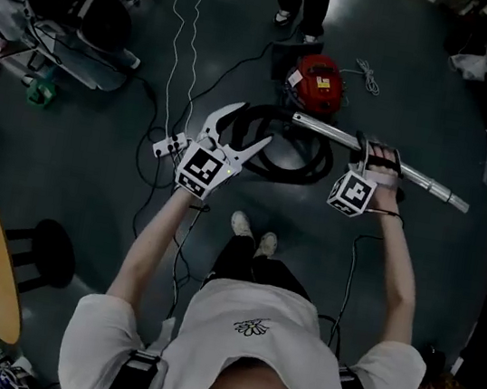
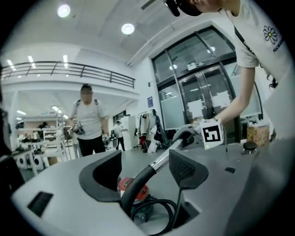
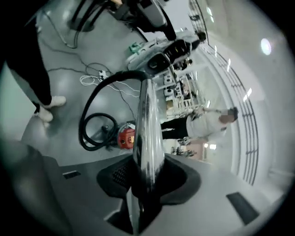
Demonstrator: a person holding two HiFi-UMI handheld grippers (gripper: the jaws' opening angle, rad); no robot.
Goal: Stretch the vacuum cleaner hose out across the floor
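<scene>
Dark grey floor (image 1: 74, 162) fills the head view, with the person standing at its middle. The red vacuum (image 1: 317, 83) sits toward the top edge of the view. Its black hose (image 1: 314, 167) lies coiled in loops on the floor between the vacuum and the person's shoes. From the coil the hose rises to a chrome wand (image 1: 428, 184), whose long axis runs across the view from the hose end at centre to a free end at right. The right claw (image 1: 380, 156) is clenched round the wand about mid-length. The left claw (image 1: 255, 123) is spread wide and holds nothing; its tips sit just beside the point where hose meets wand, so it is the claw nearer the hose.

The left gripper view shows both jaws well apart. The hose's curved end passes through the gap, but neither pad presses on it. Past it the wand runs up toward the right claw's marker cube (image 2: 213, 134), with the vacuum and coil low behind.

The right gripper view shows the wand grasped between the pads and running straight away from the camera. The coil and vacuum lie on the floor off to its left, and a white power strip (image 3: 102, 73) lies farther off.

Since the slack lies coiled next to the vacuum, the stretch probably depends on carrying the wand away from the vacuum, so that the loops pay out in a line.
</scene>
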